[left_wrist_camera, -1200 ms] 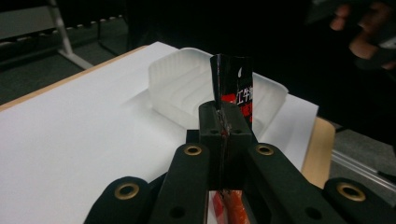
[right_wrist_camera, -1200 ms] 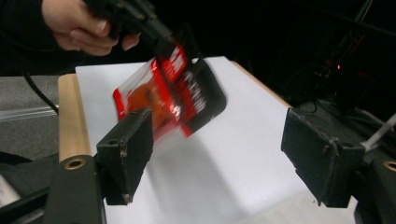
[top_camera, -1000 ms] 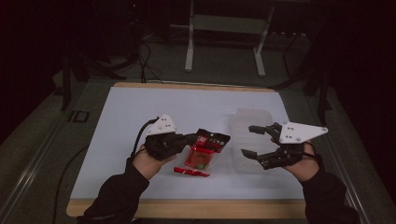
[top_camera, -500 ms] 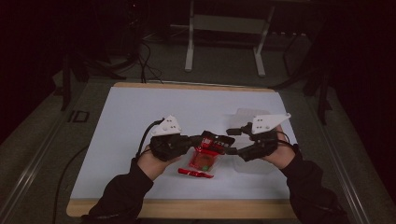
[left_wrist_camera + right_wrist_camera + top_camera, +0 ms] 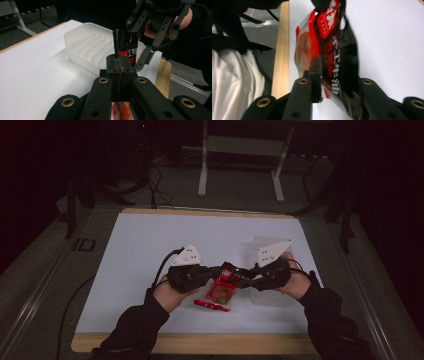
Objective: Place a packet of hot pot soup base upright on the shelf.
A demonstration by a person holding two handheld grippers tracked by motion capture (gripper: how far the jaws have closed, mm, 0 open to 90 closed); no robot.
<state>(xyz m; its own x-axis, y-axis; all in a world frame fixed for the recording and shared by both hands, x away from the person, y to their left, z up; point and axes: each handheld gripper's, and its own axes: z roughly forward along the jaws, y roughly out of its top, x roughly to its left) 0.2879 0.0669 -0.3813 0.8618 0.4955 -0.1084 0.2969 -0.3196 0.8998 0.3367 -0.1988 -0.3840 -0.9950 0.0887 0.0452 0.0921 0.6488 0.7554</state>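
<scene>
Left gripper (image 5: 216, 272) pinching red snack packet (image 5: 222, 292); right gripper (image 5: 239, 279) closing around its other end, clear ridged tray (image 5: 86, 47) just behind, white tabletop (image 5: 150, 245) beneath

A white table (image 5: 150, 250) (wooden edge showing) carries a clear ribbed plastic tray (image 5: 87, 47).

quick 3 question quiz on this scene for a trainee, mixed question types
1. True or false: the left gripper is shut on the red snack packet.
2. What stands on the white table beyond the packet: A) ribbed clear tray, B) mug, C) book?
3. Where does the right gripper meet the packet?

Key
1. True.
2. A, the tray.
3. At the edge opposite the left gripper; its jaws have just been closing with the packet between them.
</scene>
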